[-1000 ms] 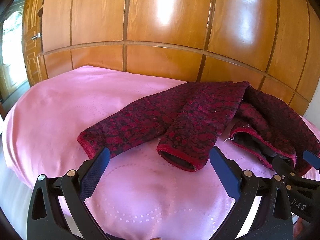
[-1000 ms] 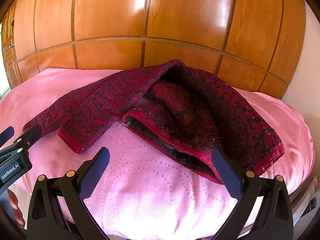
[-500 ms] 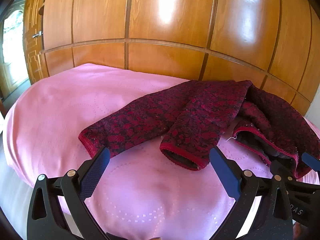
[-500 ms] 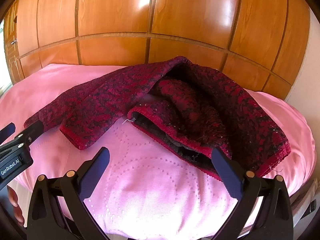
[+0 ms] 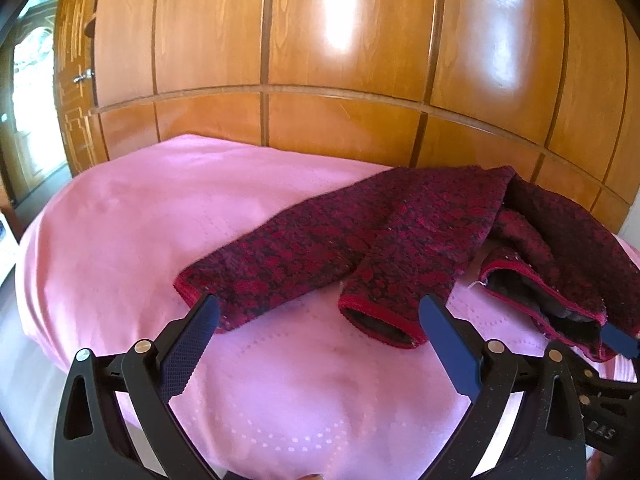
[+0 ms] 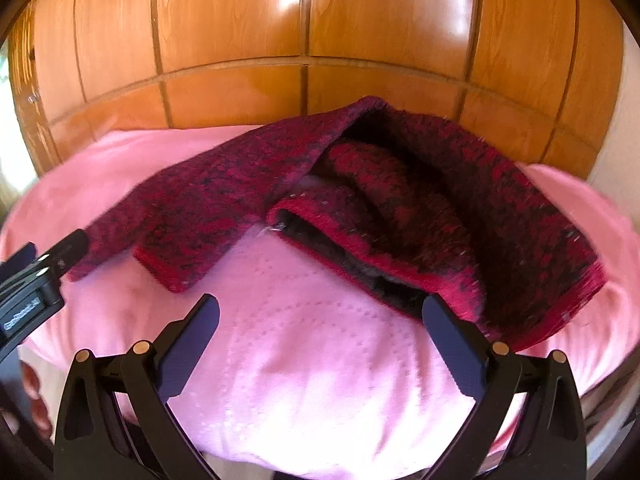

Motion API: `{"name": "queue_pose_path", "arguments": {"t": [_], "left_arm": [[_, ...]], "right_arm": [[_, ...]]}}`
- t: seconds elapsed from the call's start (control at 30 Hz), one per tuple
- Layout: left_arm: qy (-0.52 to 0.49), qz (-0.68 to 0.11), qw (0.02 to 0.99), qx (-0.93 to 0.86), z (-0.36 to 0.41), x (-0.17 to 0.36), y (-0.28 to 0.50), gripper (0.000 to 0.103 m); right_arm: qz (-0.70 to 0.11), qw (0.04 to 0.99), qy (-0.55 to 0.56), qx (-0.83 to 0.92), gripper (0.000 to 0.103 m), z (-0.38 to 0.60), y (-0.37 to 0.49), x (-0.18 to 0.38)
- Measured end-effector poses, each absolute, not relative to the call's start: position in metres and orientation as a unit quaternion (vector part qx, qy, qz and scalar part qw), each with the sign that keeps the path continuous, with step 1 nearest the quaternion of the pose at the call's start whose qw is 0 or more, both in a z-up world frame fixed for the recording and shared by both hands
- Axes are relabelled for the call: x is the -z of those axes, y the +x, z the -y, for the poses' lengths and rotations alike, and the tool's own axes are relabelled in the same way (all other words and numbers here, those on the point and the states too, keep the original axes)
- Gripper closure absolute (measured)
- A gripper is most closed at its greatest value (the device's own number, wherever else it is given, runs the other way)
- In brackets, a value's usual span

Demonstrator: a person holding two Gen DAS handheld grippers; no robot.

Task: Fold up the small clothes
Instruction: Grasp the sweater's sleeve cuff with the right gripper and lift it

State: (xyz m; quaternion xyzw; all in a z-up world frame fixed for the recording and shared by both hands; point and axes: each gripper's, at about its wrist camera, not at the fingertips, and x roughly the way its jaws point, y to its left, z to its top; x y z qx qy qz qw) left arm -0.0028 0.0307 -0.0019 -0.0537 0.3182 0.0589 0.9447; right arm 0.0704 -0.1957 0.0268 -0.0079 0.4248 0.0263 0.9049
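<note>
Nearest the cameras, the left gripper and the right gripper both hang with jaws spread wide and empty above the pink bedspread. Just beyond them lies a dark red and black patterned knit sweater, crumpled, with bright red ribbed edging. Its two sleeves stretch toward the left side, cuffs open. Behind the bed stands glossy wooden panelling.
</note>
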Motion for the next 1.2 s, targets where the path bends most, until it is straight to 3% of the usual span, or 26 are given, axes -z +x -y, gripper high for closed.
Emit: {"name": "queue_pose_path", "arguments": {"t": [0.13, 0.43, 0.57, 0.83, 1.07, 1.2], "left_arm": [[-0.053, -0.315, 0.945, -0.068, -0.037, 0.0, -0.002, 0.004], [-0.058, -0.316, 0.944, -0.08, -0.046, 0.003, 0.0, 0.004], [-0.059, -0.313, 0.944, -0.082, -0.049, 0.003, 0.0, 0.004], [-0.073, -0.311, 0.944, -0.086, -0.061, 0.005, 0.001, 0.004], [-0.081, -0.325, 0.939, -0.085, -0.071, 0.01, 0.007, 0.004], [-0.11, -0.332, 0.932, -0.093, -0.092, 0.015, 0.007, 0.004]], "right_arm": [[-0.446, 0.891, 0.042, -0.072, 0.002, 0.199, 0.067, -0.015], [-0.495, 0.866, 0.006, -0.079, 0.002, 0.184, 0.068, 0.031], [-0.544, 0.833, 0.052, -0.086, 0.002, 0.198, 0.073, 0.059], [-0.54, 0.833, -0.013, -0.118, 0.002, 0.187, 0.065, 0.056], [-0.498, 0.837, 0.084, -0.209, 0.004, 0.174, 0.092, 0.024], [-0.504, 0.818, 0.148, -0.233, 0.015, 0.163, 0.128, 0.03]]}}
